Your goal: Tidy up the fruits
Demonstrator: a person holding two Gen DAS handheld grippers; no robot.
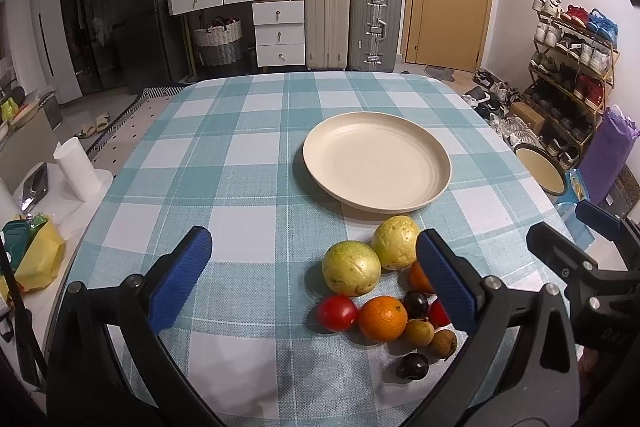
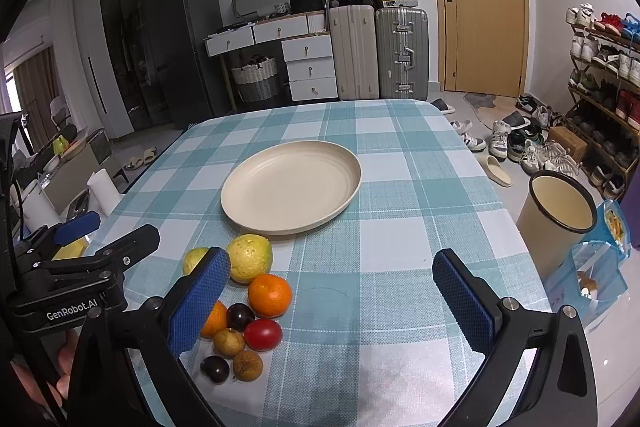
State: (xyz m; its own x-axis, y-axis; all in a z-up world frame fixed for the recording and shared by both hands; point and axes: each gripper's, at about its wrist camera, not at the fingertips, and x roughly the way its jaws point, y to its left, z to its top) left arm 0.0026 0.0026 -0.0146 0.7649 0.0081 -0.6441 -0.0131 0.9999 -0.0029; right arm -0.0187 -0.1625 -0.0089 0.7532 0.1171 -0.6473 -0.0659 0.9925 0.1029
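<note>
The left gripper [image 1: 314, 277] is held with its jaws spread wide and nothing between them, above the near part of the checked tablecloth [image 1: 240, 163]. The right gripper [image 2: 332, 301] is likewise spread and empty. The fruits are gathered in a loose cluster just short of the cream plate [image 1: 436, 163], which lies bare: two yellow-green guavas [image 1: 351, 268], oranges [image 1: 382, 319], a red tomato [image 1: 337, 313], dark plums [image 1: 412, 366] and small brown longans [image 1: 443, 343], several touching. The task is judged to be at its opening step, no fruit yet being taken up. A single fruit at the cluster's edge would need to be straddled and closed upon without its neighbours being rolled away.
</note>
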